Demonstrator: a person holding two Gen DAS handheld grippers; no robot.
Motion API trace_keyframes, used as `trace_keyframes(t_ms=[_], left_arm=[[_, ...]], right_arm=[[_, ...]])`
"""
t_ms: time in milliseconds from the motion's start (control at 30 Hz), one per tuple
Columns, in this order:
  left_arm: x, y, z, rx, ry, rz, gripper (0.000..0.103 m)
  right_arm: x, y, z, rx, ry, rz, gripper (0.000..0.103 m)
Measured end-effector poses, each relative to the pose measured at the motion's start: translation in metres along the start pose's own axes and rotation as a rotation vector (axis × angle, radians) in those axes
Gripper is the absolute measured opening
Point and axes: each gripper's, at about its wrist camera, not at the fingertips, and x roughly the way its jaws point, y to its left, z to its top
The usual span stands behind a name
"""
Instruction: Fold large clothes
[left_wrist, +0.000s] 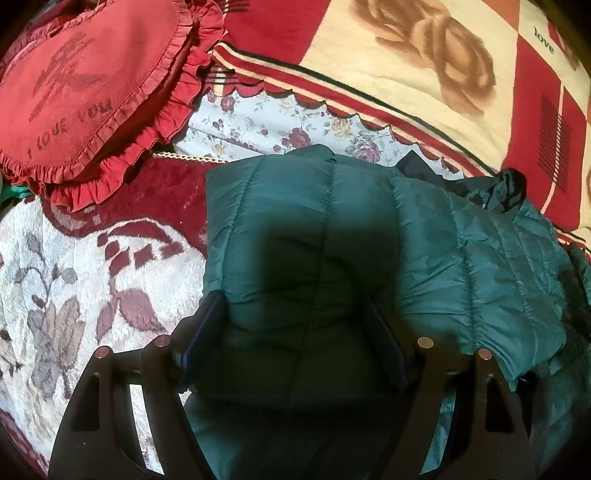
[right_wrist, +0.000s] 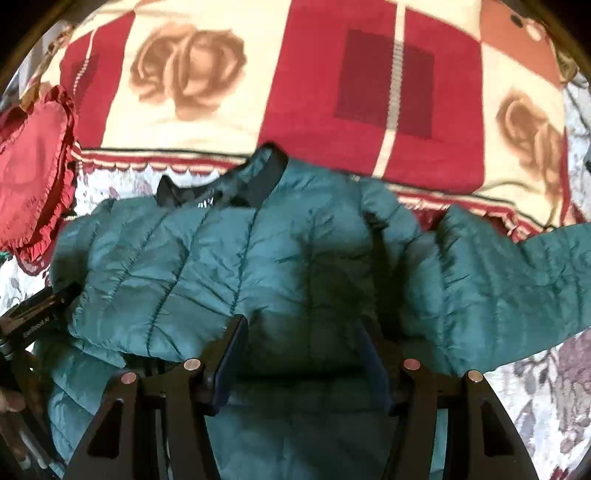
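- Right wrist view only: collar (right_wrist: 271, 173) and outstretched sleeve (right_wrist: 517, 280) of green quilted jacket (right_wrist: 221, 251); left wrist view only: lettering on red ruffled pillow (left_wrist: 85, 92).
- Left gripper (left_wrist: 295, 332): wide apart, nothing clamped.
- Right gripper (right_wrist: 303, 354): part-open, grip undeterminable.
- Jacket flat on bed, under both grippers.

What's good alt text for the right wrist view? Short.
A green quilted puffer jacket lies spread on a bed, one sleeve stretched right, seen between the right gripper's parted black fingers. Behind it are a red-and-cream rose blanket and a red ruffled pillow at left.
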Motion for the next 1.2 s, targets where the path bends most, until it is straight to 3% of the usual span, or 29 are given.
trace_keyframes(t_ms=[133,267,567,667,800,900,1200], left_arm=[[0.0,0.001,-0.001,-0.005,-0.004,-0.004,0.078],[0.001,0.0,-0.001,-0.006,-0.005,0.0,0.081],[-0.02,0.002,-0.002,0.017,0.004,0.015,0.084],[-0.046,0.003,-0.01,0.017,-0.027,-0.046,0.083],[-0.082,-0.007,-0.021,0.046,-0.065,-0.092,0.084],[-0.101,-0.019,-0.028,0.046,-0.06,-0.144,0.084],[-0.142,-0.069,-0.054,0.115,-0.098,-0.187,0.084]], right_arm=[[0.021,-0.008,0.001,0.014,0.061,-0.07,0.057],[0.032,-0.019,-0.004,0.031,0.094,-0.054,0.057],[-0.027,-0.029,-0.017,0.018,0.035,-0.014,0.057],[-0.048,-0.04,-0.028,0.013,0.01,-0.002,0.059],[-0.068,-0.063,-0.042,0.035,-0.019,-0.003,0.072],[-0.074,-0.077,-0.052,0.053,-0.015,-0.016,0.072],[-0.091,-0.113,-0.065,0.092,-0.049,-0.074,0.072]])
